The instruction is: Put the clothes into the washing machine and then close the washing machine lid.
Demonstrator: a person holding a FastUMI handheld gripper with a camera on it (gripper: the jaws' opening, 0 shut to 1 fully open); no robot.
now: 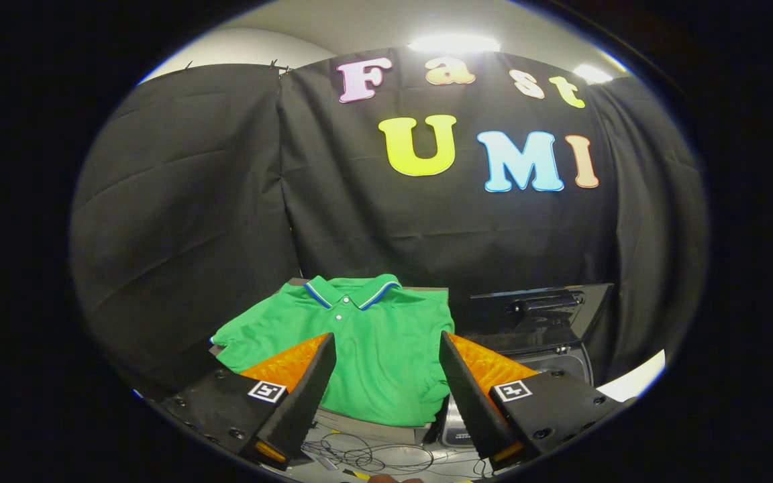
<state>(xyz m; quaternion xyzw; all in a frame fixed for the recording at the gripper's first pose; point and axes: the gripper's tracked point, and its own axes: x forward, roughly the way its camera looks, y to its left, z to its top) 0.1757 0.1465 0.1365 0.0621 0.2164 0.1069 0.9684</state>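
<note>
Jaws are held wide apart, nothing between them being gripped. Gripper (386,345) is seen above the near edge of the scene, fingers pointed toward the far wall.

A green polo shirt (366,352) is laid flat, folded, on a raised surface just ahead of the fingers. Its middle is framed in the gap between the two fingers; no contact between fingers and cloth can be made out. Collar (353,290) is at the far end, trimmed with blue and white stripes, two small buttons seen below it. One sleeve is spread out to the left, partly hidden behind the left finger. The near hem hangs slightly over the edge of the surface.

A washing machine (561,355) is placed to the right of the shirt, just beside it, dark-bodied. Its lid (537,315) is raised, tilted back toward the far wall, with a bar handle seen across it. The lower part of the machine is hidden behind the right finger; the drum opening cannot be made out.

Thin cables (373,457) are seen in loose loops on the pale surface below, near, between the finger bases.

Black cloth wall (192,221) is hung behind everything; ceiling lights are seen above it.
</note>
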